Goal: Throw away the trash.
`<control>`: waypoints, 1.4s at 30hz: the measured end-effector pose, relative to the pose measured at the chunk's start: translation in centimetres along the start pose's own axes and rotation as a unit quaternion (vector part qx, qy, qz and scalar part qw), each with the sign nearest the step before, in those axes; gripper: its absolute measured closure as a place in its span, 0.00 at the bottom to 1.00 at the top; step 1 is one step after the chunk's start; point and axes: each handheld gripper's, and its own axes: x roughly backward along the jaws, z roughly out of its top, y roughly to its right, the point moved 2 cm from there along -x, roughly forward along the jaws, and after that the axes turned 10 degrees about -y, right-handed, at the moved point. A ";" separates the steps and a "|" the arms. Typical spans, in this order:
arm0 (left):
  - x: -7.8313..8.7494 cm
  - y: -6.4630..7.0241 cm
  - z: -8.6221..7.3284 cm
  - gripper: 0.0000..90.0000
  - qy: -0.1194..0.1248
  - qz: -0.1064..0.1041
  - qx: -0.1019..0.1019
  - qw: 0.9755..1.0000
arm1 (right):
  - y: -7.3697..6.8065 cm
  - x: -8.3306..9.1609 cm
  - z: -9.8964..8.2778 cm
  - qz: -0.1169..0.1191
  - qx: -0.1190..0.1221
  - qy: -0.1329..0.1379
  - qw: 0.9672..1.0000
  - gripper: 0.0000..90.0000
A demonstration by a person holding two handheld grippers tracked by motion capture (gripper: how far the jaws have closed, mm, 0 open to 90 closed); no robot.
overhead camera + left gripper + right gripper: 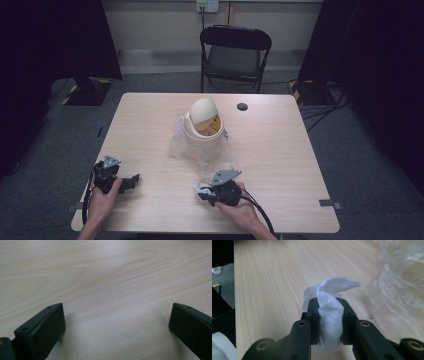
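On pale wood table [150,120]: left claw [116,322] spread; right claw [328,322] pinching white tissue [332,302].

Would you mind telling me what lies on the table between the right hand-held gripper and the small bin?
In the high view, crumpled clear plastic spreads from around the bin toward the right hand-held gripper, which holds a white tissue.

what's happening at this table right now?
A person works two hand-held grippers at a wooden table. The right hand-held gripper is shut on a wad of white tissue, just beside the clear plastic bag under a small cream swing-lid bin at mid-table. The left hand-held gripper sits open over bare wood, holding nothing.
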 end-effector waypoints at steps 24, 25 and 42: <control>0.0 0.0 0.0 0.00 0.000 0.000 -0.001 1.000 | 2.4 4.4 2.0 -0.030 -0.040 0.060 0.997 0.85; 0.0 0.0 0.0 0.00 0.000 0.000 0.000 1.000 | 2.5 4.6 2.2 -0.033 -0.042 0.062 0.997 0.85; 0.0 0.0 0.0 0.00 0.000 0.000 0.000 1.000 | 4.9 7.1 5.6 -0.062 -0.041 0.096 0.993 0.85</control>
